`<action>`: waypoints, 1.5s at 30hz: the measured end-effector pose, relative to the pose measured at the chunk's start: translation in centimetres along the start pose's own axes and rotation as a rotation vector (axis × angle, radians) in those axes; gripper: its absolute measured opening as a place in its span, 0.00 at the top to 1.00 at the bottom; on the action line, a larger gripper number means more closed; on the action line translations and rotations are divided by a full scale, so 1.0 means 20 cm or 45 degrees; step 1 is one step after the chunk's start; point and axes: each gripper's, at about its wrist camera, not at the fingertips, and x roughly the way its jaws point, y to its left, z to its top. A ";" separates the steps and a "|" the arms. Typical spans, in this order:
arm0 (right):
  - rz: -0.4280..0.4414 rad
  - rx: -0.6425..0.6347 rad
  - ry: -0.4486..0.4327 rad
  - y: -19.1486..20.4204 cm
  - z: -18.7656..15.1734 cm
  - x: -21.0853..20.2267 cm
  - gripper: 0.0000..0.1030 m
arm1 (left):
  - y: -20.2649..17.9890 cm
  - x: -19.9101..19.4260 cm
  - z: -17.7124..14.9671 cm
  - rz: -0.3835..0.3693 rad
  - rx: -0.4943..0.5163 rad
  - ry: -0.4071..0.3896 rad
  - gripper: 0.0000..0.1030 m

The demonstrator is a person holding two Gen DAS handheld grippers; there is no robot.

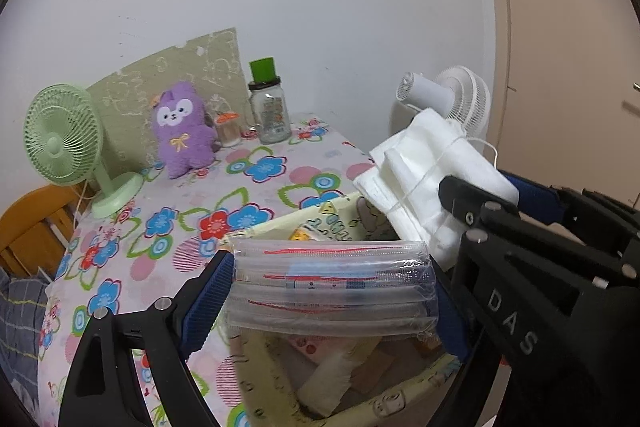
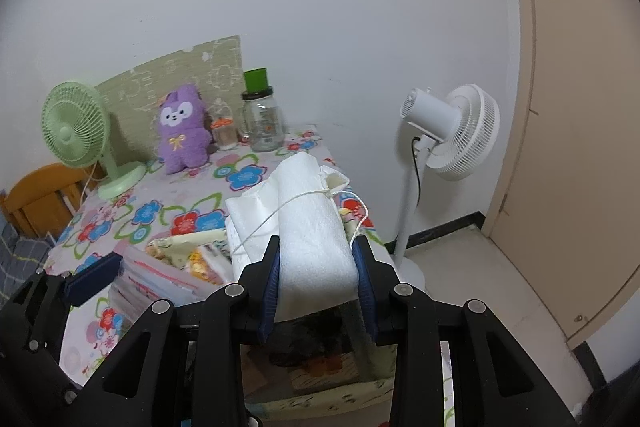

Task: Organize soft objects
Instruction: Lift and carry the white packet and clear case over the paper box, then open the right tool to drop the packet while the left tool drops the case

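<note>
The left gripper (image 1: pixel 332 291) is closed on a clear plastic packet (image 1: pixel 332 283) with red lines, its blue pads pressed to both ends, directly over the open yellow fabric basket (image 1: pixel 276 375). The right gripper (image 2: pixel 318 287) clamps a white cloth bundle (image 2: pixel 308 227) tied with string, held above the basket's right side. Inside the basket lie other soft items, probably cloths, though they are too dim to name. Beyond the basket, a purple plush toy (image 1: pixel 182 131) sits on the flowered tablecloth (image 1: pixel 168 227).

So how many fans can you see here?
2. A green desk fan stands on the table at the back left, beside the purple plush toy. A white standing fan is on the floor, right of the table.
</note>
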 end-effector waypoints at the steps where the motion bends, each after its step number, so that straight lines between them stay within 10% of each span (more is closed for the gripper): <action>1: -0.004 0.004 0.003 -0.01 0.00 0.01 0.64 | -0.01 0.01 0.00 -0.003 0.006 0.005 0.11; 24: 0.044 -0.025 0.077 0.00 -0.01 0.11 0.61 | -0.04 0.06 -0.02 -0.070 0.061 0.070 0.00; 32: 0.084 -0.061 0.075 0.10 -0.04 0.06 0.25 | 0.05 0.00 -0.04 -0.026 0.018 0.048 0.00; 45: 0.064 -0.131 -0.007 0.28 -0.07 -0.09 0.05 | 0.21 -0.13 -0.11 0.038 -0.054 0.013 0.00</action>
